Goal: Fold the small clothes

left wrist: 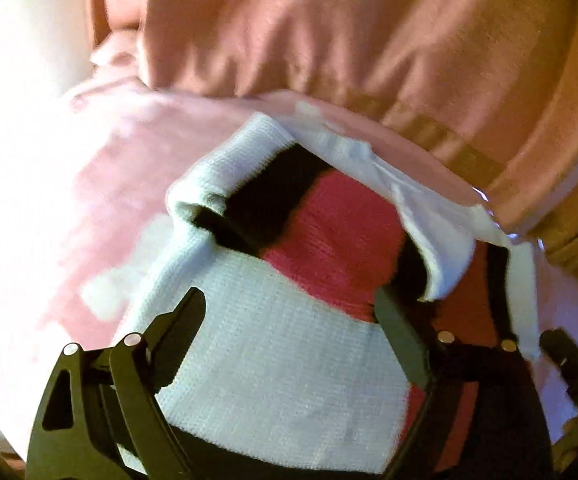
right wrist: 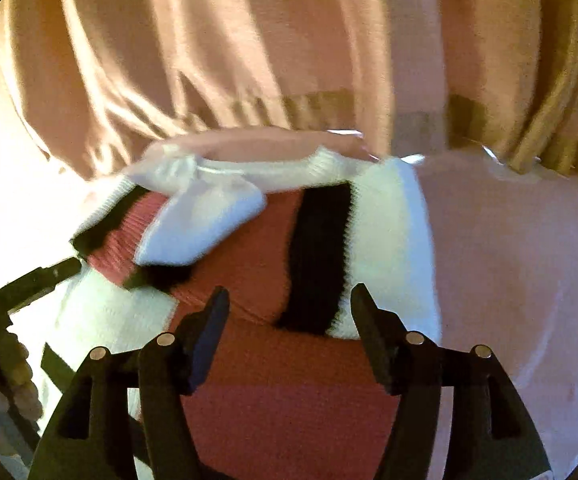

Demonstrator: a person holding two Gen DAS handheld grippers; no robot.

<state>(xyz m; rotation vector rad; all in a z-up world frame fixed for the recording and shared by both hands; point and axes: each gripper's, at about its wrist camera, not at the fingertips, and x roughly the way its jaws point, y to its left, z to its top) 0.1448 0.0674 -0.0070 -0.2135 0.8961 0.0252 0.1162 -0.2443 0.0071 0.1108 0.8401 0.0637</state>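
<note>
left wrist view: my left hand-held gripper [left wrist: 289,304] hangs with its jaws spread wide and nothing between the pads, just above the knit garment [left wrist: 273,364]. the garment lies on a pale pink surface [left wrist: 49,200], a bed or a covered tabletop, i cannot tell which, close in front of a person's peach sweater [left wrist: 329,32].

right wrist view: my right hand-held gripper [right wrist: 289,308] is likewise parted and empty over the garment's red panel [right wrist: 289,400]. the tip of the other gripper shows at the left edge.

risk, as i judge it: the white collar flap [right wrist: 205,228] is turned over and stands proud of the red panel, so a fold made now could trap it crooked. with both grippers released, the loose knit may relax and let a just-laid fold spring back. a pinch taken too deep could catch the pink cover beneath and drag it along with the garment.

materials and shapes: the garment is a coarse, waffle-textured knit in blocks of white, red and black [right wrist: 317,256]. the black runs as a narrow band beside a white strip. the collar edge looks ribbed and soft. the sweater's fabric is smooth, with a darker hem band. both frames are blurred.
</note>
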